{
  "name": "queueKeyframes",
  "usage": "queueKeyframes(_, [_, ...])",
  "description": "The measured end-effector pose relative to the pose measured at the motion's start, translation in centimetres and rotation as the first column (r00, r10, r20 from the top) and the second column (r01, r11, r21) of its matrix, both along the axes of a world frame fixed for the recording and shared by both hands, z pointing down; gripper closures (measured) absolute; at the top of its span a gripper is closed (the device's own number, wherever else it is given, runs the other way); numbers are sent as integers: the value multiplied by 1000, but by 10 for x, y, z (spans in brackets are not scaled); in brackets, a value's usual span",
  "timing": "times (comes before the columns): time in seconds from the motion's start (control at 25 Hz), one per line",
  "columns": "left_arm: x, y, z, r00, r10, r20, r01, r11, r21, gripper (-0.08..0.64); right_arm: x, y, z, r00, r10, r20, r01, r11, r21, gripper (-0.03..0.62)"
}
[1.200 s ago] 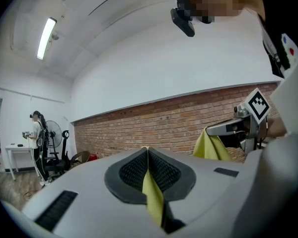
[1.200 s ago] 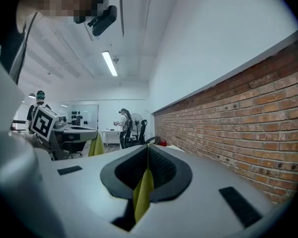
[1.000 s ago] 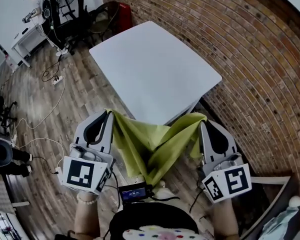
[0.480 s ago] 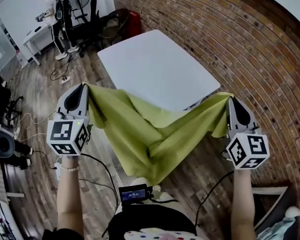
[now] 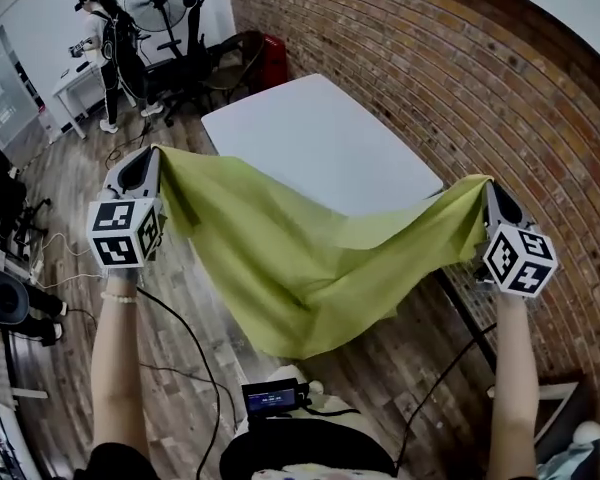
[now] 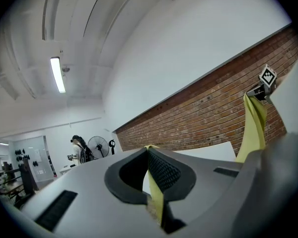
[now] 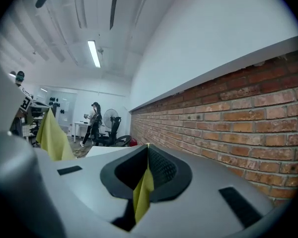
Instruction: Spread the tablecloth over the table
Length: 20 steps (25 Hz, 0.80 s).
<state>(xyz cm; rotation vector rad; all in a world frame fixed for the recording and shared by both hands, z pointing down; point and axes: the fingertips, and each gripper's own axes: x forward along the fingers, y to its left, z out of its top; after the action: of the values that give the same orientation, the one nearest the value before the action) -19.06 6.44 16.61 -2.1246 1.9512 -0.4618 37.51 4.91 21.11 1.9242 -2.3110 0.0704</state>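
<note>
Head view, tablecloth: the tablecloth (image 5: 300,258) hangs in the air between both grippers, before the table's (image 5: 320,148) near edge.
Head view, handling: it sags mid-span, so I judge it light and limp; the top corners are the right hold.
Head view, hidden: the table's near corner.
Left gripper view: the left gripper (image 6: 149,152) is clamped on one corner.
Right gripper view: the right gripper (image 7: 148,150) is pinching the other corner; the lower hem is unseen.

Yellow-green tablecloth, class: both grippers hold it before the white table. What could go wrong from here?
The left gripper and right gripper each pinch only a thin edge of the yellow-green tablecloth, so it may slip out. Its sagging middle hangs in front of the white table and could catch on the near edge.
</note>
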Motion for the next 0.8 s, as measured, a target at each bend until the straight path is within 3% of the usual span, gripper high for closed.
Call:
queueKeyframes(0.44, [-44, -64, -11, 997, -57, -58, 58, 998, 10, 545, 34, -62, -13, 996, 85, 7, -85, 996, -8, 558])
queueKeyframes(0.8, [-77, -154, 9, 996, -80, -41, 78, 996, -36, 545, 44, -131, 5, 985, 165, -51, -167, 984, -59, 558])
